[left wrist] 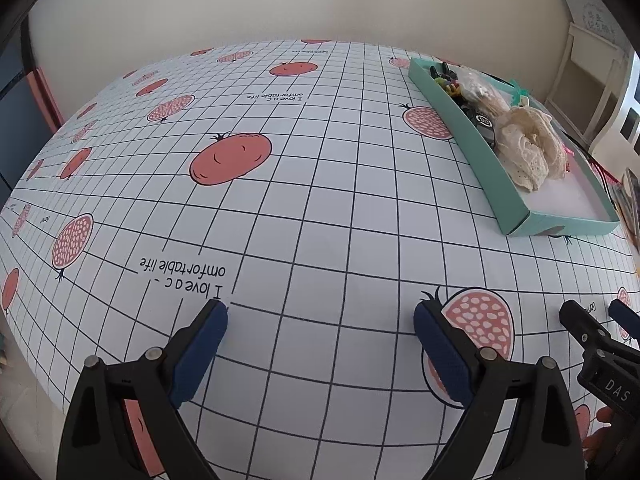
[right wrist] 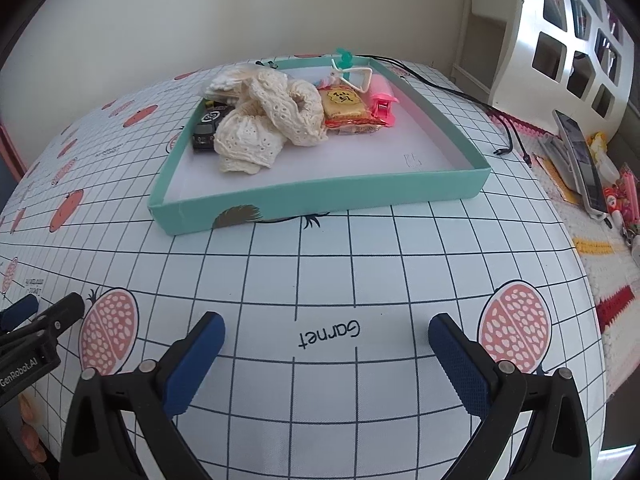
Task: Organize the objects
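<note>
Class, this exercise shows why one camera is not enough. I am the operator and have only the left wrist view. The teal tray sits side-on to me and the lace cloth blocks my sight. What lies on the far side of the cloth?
Observer: A snack packet, orange and red, lies flat in the teal tray, right beside the lace cloth.
Operator: Anything past the packet?
Observer: A pink clip, next to the packet and also inside the tray.
Operator: Is the right gripper holding anything?
Observer: No. The right gripper is open, its fingers over bare tablecloth printed "Garnet".
</note>
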A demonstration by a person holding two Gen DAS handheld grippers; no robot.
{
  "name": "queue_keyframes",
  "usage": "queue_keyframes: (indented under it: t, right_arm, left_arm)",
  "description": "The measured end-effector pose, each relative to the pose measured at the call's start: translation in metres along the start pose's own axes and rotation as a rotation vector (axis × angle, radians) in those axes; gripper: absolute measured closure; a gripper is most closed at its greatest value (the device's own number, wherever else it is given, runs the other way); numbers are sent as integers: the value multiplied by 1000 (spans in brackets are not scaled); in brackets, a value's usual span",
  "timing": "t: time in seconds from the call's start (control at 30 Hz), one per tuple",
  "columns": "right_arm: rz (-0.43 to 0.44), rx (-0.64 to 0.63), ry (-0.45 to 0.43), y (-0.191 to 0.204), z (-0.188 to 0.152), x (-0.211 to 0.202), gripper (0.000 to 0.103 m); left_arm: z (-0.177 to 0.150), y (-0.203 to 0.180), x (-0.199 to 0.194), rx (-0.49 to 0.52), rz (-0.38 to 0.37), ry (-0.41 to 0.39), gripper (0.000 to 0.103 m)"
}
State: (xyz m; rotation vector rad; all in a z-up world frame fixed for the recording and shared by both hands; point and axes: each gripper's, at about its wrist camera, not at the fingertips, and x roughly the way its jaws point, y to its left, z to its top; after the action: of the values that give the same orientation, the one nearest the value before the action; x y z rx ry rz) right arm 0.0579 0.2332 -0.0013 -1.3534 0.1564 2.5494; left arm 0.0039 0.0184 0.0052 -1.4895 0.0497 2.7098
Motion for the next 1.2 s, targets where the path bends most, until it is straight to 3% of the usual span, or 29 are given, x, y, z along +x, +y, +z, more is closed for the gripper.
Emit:
queue_keyframes:
  t: [0.4,1.2]
  right_arm:
    - [-8,6,-41,-9,1,2,0]
    - [-4,-1,-62,-11,1,3,0]
  left_arm:
    - [-4,5,2,-4,4,-55,0]
    - [-9,6,0,-20,13,-88,0]
